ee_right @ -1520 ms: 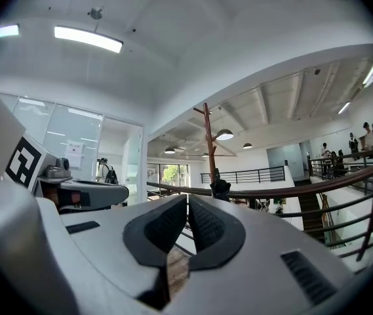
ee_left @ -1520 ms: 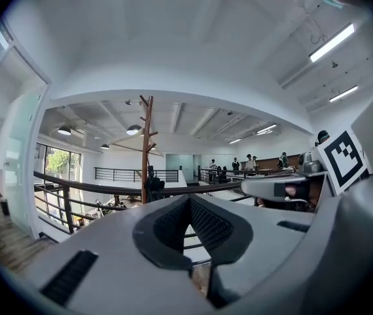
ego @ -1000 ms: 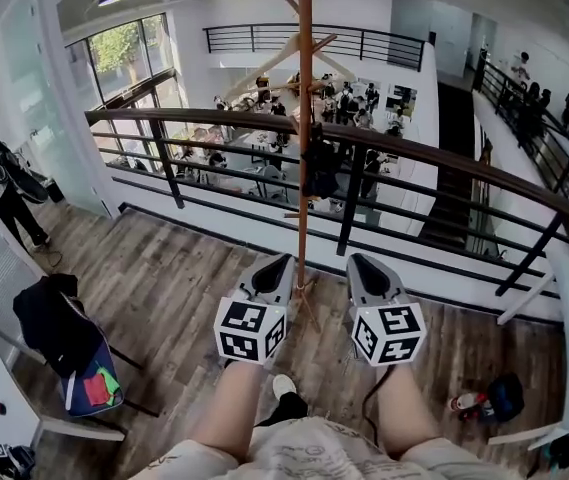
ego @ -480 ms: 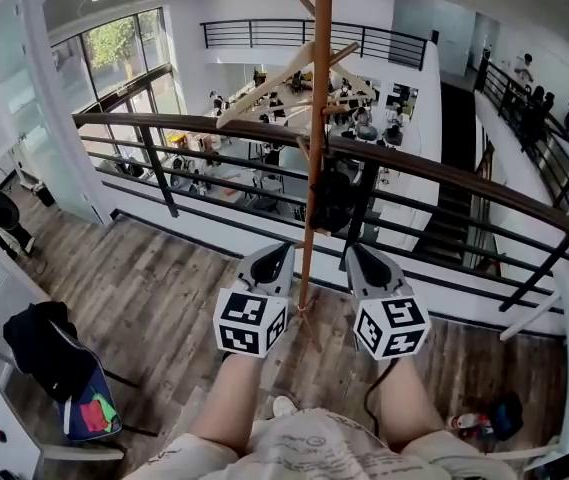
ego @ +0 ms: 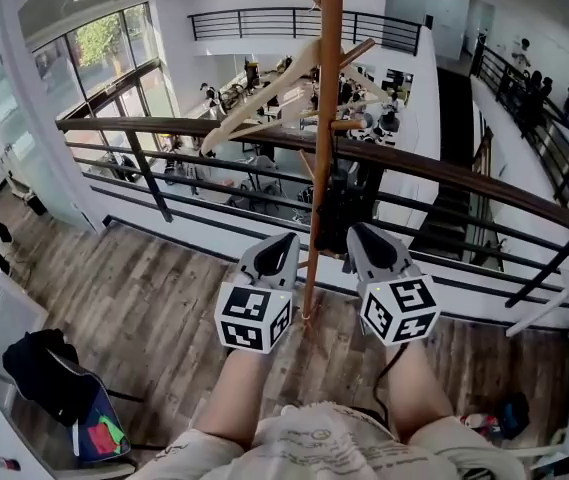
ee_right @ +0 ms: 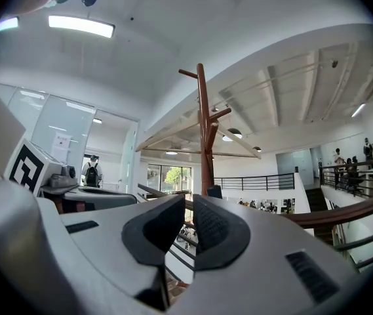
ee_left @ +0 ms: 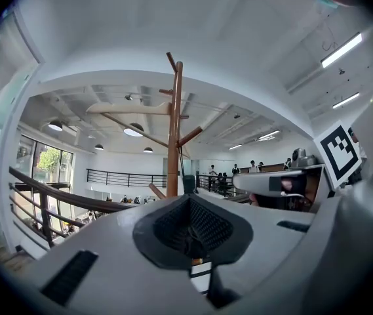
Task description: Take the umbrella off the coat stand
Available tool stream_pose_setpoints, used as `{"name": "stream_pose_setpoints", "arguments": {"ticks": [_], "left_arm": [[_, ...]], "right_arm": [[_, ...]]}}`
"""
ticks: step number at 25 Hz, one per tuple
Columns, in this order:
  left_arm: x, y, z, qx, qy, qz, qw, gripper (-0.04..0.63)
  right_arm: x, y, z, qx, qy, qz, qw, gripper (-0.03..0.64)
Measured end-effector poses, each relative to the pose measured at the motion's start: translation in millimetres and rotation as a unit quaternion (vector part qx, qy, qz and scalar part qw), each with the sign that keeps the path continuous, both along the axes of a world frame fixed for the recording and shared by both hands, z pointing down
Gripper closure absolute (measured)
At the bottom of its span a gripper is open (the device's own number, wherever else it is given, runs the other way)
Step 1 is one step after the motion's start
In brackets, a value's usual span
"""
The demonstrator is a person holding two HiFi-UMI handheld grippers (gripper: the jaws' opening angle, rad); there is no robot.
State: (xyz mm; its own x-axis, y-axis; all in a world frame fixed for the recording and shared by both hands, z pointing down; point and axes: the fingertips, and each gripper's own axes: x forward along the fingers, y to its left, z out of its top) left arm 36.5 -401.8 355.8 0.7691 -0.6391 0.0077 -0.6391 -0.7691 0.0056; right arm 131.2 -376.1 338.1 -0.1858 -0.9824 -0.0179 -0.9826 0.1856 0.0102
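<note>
A wooden coat stand (ego: 326, 118) rises straight ahead, in front of a balcony railing. A black folded umbrella (ego: 336, 208) hangs against its pole at about rail height. My left gripper (ego: 276, 255) sits just left of the pole and my right gripper (ego: 364, 243) just right of it, both pointing level, short of the umbrella. In the left gripper view the pads (ee_left: 189, 209) meet, shut on nothing, with the stand (ee_left: 174, 136) beyond. The right gripper view shows its jaws opening: a narrow gap (ee_right: 189, 218) with nothing in it, and the umbrella's top (ee_right: 214, 191) beyond.
A wooden clothes hanger (ego: 259, 93) hangs on the stand's upper left pegs. The dark railing (ego: 164, 133) runs across behind, over an open atrium. A chair with a black jacket (ego: 44, 373) stands at lower left, and a bag (ego: 499, 418) lies on the floor at lower right.
The stand and railing have drawn nearer and larger. Both grippers have advanced together towards the pole, one on each side of it.
</note>
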Motion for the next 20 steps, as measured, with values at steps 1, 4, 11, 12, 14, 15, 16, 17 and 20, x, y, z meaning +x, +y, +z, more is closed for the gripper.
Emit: {"name": "stream_pose_setpoints", "arguments": {"ticks": [1,4,11,12,14,15,16,17,20], "left_arm": [[4,-5,-1,-0.001,-0.002,0.000,1.0000,0.594],[5,-22,-1,-0.001,-0.006,-0.003,1.0000,0.594],[10,-44,-2,0.008,-0.013,-0.041,0.9990,0.594],[16,-46,-7,0.010,-0.013,-0.047,0.9988,0.594],[26,-50,-15,0.013,-0.014,-0.060,0.9980,0.594],[28,-51,-17,0.014,-0.013,-0.067,0.9976,0.594],[28,-53,-18,0.013,-0.012,-0.074,0.9971,0.594],[28,-54,-18,0.012,-0.011,-0.082,0.9965,0.594],[25,-59,-17,0.010,-0.014,-0.103,0.9945,0.594]], "right_arm": [[3,-7,-3,0.002,0.002,0.000,1.000,0.601],[5,-28,-10,0.008,0.007,-0.002,1.000,0.600],[20,-68,-26,0.027,0.004,-0.033,0.999,0.565],[27,-73,-33,0.030,0.007,-0.040,0.999,0.554],[37,-84,-43,0.033,0.014,-0.053,0.998,0.534],[39,-90,-46,0.031,0.018,-0.061,0.997,0.521],[38,-95,-47,0.029,0.022,-0.071,0.997,0.510],[36,-101,-47,0.027,0.028,-0.081,0.996,0.501],[34,-120,-47,0.023,0.040,-0.095,0.994,0.495]]}}
